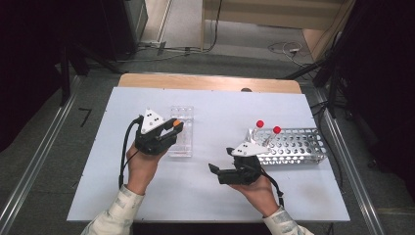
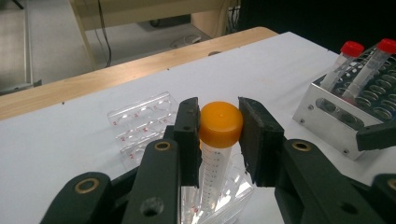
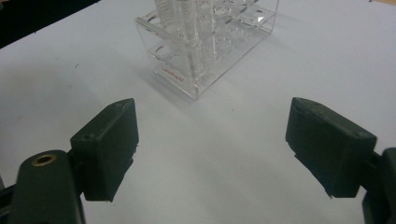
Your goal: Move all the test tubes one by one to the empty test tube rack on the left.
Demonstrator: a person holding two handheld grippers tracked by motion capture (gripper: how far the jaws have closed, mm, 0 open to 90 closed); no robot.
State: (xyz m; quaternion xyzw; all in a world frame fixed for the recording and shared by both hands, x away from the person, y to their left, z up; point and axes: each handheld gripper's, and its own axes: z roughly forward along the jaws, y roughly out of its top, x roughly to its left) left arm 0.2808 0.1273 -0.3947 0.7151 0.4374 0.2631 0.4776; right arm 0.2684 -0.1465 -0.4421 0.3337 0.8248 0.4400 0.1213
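Left gripper [image 2: 219,140] jaws clamp the orange-capped tube [image 2: 219,135] over the clear rack [image 2: 140,126]; the tube's lower end is hidden. Right gripper [image 3: 212,149] gapes wide, empty; high view adds red-capped tubes [image 1: 268,128] in the metal rack [image 1: 298,147].

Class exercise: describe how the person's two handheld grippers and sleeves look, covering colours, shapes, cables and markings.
Both the left gripper and right gripper are black, each topped by a grey three-cornered plate with dark dots and trailing a black cable. Their jaws are thick black blocks on arms with brass-ringed holes. The sleeves are pale, lightly patterned.

Left gripper [image 2: 219,140] with jaws closed in, right gripper [image 3: 210,144] with jaws spread wide.
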